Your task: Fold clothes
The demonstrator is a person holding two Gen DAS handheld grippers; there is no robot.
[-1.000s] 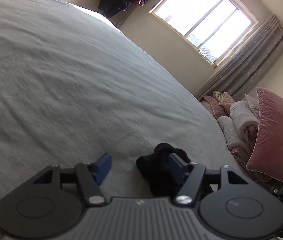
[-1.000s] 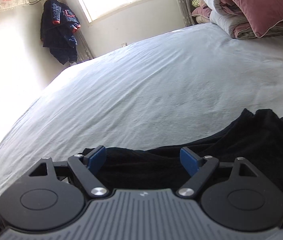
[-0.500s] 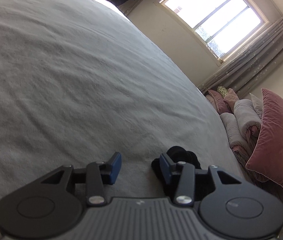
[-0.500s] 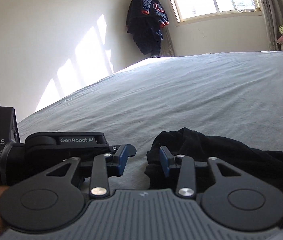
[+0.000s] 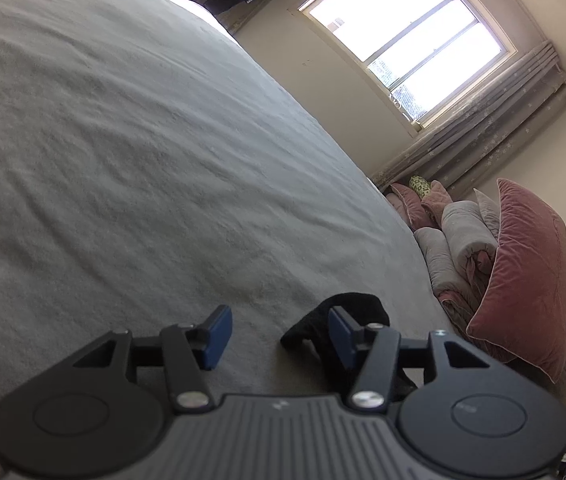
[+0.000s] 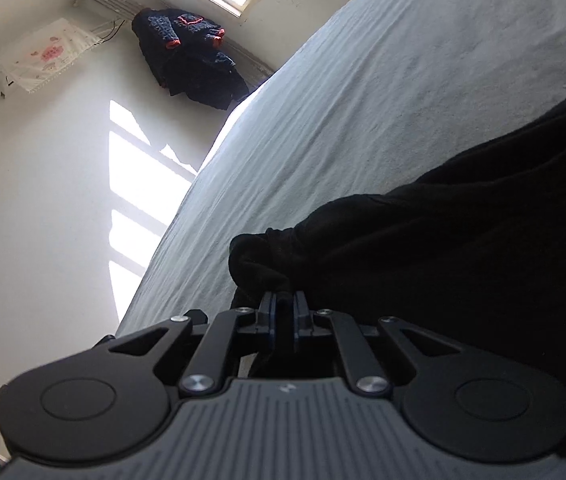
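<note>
A black garment (image 6: 463, 240) lies on the grey bed sheet (image 6: 383, 92) and stretches away to the right in the right wrist view. My right gripper (image 6: 283, 308) is shut on a bunched edge of that garment, with a knot of cloth bulging just past the blue pads. In the left wrist view my left gripper (image 5: 279, 334) stands open low over the sheet (image 5: 123, 160). A small fold of the black garment (image 5: 347, 312) sits against its right finger (image 5: 343, 336); the left finger (image 5: 217, 336) is over bare sheet.
Pink and grey pillows and rolled bedding (image 5: 503, 264) are piled at the right end of the bed. A window with curtains (image 5: 411, 40) is behind. A dark jacket (image 6: 191, 60) hangs in the room corner beside a wall unit (image 6: 39, 56).
My right gripper went from open to shut on the garment's edge and has tilted. My left gripper narrowed half a second ago and has opened wider again beside the cloth fold.
</note>
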